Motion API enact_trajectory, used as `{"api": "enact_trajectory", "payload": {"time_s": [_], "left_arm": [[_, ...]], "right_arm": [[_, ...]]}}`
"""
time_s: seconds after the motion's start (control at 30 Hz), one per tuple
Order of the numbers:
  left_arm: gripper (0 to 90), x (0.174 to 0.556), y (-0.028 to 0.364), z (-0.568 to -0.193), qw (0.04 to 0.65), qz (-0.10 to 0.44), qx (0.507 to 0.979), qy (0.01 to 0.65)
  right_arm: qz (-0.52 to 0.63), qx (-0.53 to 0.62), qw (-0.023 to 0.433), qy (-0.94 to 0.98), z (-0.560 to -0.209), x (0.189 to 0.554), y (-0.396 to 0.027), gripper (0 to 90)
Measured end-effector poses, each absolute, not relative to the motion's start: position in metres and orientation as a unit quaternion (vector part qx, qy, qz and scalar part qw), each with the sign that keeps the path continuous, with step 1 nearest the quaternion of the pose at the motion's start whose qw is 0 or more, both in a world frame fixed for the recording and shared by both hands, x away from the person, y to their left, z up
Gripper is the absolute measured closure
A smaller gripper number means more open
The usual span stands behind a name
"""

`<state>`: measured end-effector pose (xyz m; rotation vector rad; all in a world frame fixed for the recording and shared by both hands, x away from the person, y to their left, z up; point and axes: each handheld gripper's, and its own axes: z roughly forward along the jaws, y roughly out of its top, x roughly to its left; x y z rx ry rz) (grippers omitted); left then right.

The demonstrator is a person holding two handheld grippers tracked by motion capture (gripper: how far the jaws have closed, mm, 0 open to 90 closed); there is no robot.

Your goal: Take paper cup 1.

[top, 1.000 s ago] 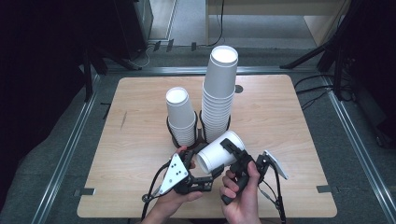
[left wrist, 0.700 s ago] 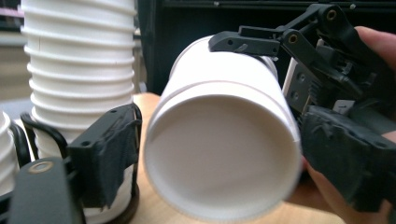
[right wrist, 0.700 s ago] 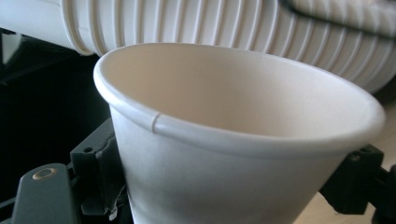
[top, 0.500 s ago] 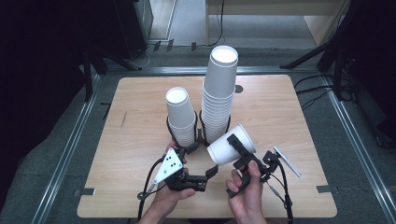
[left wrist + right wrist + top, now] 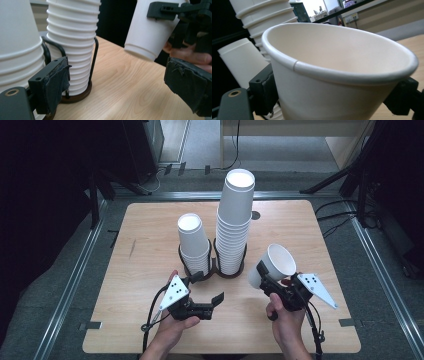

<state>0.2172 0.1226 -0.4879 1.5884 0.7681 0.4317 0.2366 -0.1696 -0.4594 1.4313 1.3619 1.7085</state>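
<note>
Two stacks of white paper cups stand in black wire holders mid-table: a short stack [image 5: 192, 242] [image 5: 17, 45] and a tall stack [image 5: 235, 220] [image 5: 72, 37]. My right gripper [image 5: 276, 277] [image 5: 332, 97] is shut on a single white cup [image 5: 272, 264] [image 5: 337, 50] [image 5: 150, 32], gripping its lower wall. The cup hangs tilted above the table, right of the tall stack, with its mouth up and away. My left gripper [image 5: 214, 305] [image 5: 118, 85] is low in front of the stacks. Its jaws have just been opening, and nothing is between them.
The wooden table [image 5: 150, 245] has bare room left, right and in front of the holders. A small dark hole [image 5: 256, 215] sits behind the tall stack. Metal rails [image 5: 75, 275] and dark floor surround the table.
The left gripper let go of the cup and opened. The right gripper carried the cup right and up, away from the left gripper, and turned its mouth upward.
</note>
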Motion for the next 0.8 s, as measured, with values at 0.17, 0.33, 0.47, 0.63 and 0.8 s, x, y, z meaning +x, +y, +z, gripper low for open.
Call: {"api": "enact_trajectory", "payload": {"time_s": [0.17,0.33,0.47,0.63,0.8], "left_arm": [[6.7,0.217,0.138,-0.496,0.607,0.197,0.68,0.361],[6.7,0.215,0.162,-0.509,0.595,0.206,0.67,0.392],[6.7,0.213,0.175,-0.514,0.589,0.215,0.665,0.405],[6.7,0.211,0.187,-0.52,0.576,0.22,0.668,0.416],[6.7,0.208,0.196,-0.524,0.568,0.23,0.669,0.422]], "right_arm": [[0.606,0.494,0.322,0.533,-0.458,0.242,-0.174,14.6],[0.578,0.472,0.365,0.556,-0.462,0.248,-0.18,14.4],[0.576,0.47,0.375,0.553,-0.466,0.252,-0.188,14.4],[0.584,0.481,0.374,0.537,-0.471,0.255,-0.202,14.4],[0.579,0.476,0.386,0.538,-0.475,0.259,-0.212,14.4]]}}
